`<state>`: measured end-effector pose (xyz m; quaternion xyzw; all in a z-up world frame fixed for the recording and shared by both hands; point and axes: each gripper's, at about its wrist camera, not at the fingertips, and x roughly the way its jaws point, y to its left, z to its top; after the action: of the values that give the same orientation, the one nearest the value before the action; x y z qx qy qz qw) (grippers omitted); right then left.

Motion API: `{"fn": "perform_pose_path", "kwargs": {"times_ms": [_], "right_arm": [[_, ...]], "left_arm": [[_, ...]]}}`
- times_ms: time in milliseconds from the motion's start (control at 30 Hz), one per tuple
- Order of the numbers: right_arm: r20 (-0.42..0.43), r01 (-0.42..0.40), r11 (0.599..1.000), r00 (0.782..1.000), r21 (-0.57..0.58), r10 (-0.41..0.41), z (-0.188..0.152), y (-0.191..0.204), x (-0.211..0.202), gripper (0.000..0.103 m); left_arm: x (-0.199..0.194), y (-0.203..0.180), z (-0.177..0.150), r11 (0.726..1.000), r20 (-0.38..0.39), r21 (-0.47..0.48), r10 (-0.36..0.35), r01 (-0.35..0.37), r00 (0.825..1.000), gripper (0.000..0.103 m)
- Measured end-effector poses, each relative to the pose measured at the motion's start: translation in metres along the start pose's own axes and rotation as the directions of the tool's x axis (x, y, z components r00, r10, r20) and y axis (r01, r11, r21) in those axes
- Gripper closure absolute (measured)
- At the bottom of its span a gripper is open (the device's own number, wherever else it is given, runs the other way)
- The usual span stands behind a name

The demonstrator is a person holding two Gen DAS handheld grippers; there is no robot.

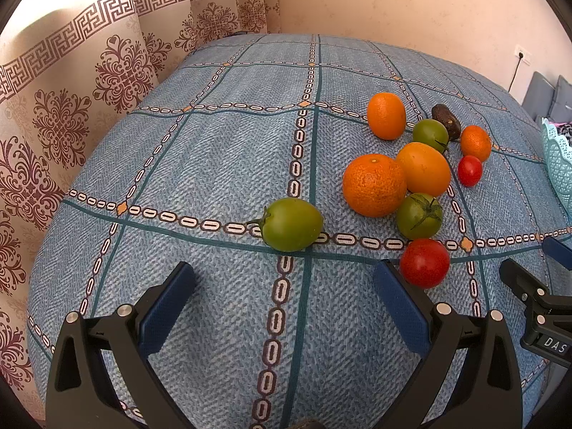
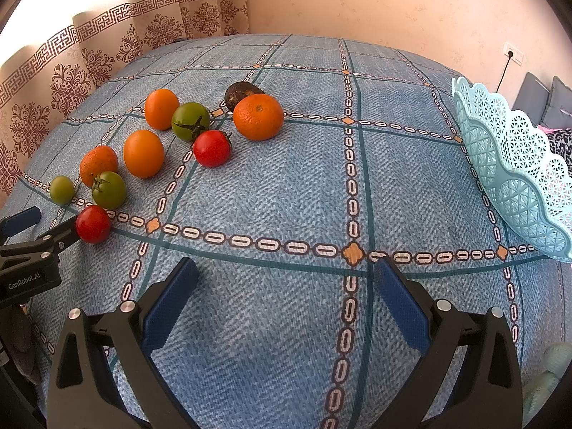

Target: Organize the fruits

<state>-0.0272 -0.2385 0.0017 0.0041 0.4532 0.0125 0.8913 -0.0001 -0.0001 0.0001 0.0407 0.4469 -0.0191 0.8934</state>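
right wrist view is showing nothing sorted yet: fruits (image 2: 143, 153) are all lying loose toward the table's (image 2: 286, 196) left edge, the basket (image 2: 514, 164) is sitting at its right edge, and the left gripper (image 1: 284, 296) and right gripper (image 2: 286, 296) are hovering with jaws apart, holding nothing.

Legible text. "DAS", white letters on the black body of the right gripper (image 1: 536, 279), seen right of the left gripper's jaws; the word is cut off at the frame edge. "GenRobot.AI", white on the black body of the left gripper (image 2: 43, 228), left of the right gripper's jaws.
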Motion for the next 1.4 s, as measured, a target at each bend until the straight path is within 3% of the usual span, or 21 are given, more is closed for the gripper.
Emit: {"fn": "perform_pose_path", "kwargs": {"times_ms": [1400], "right_arm": [[-0.001, 0.001, 1.0, 1.0, 0.0, -0.001, -0.0003, 0.0001, -0.0001, 0.002]], "left_arm": [[0.0007, -0.002, -0.0008, 1.0, -0.002, 0.002, 0.008, -0.008, 1.0, 0.005]]}}
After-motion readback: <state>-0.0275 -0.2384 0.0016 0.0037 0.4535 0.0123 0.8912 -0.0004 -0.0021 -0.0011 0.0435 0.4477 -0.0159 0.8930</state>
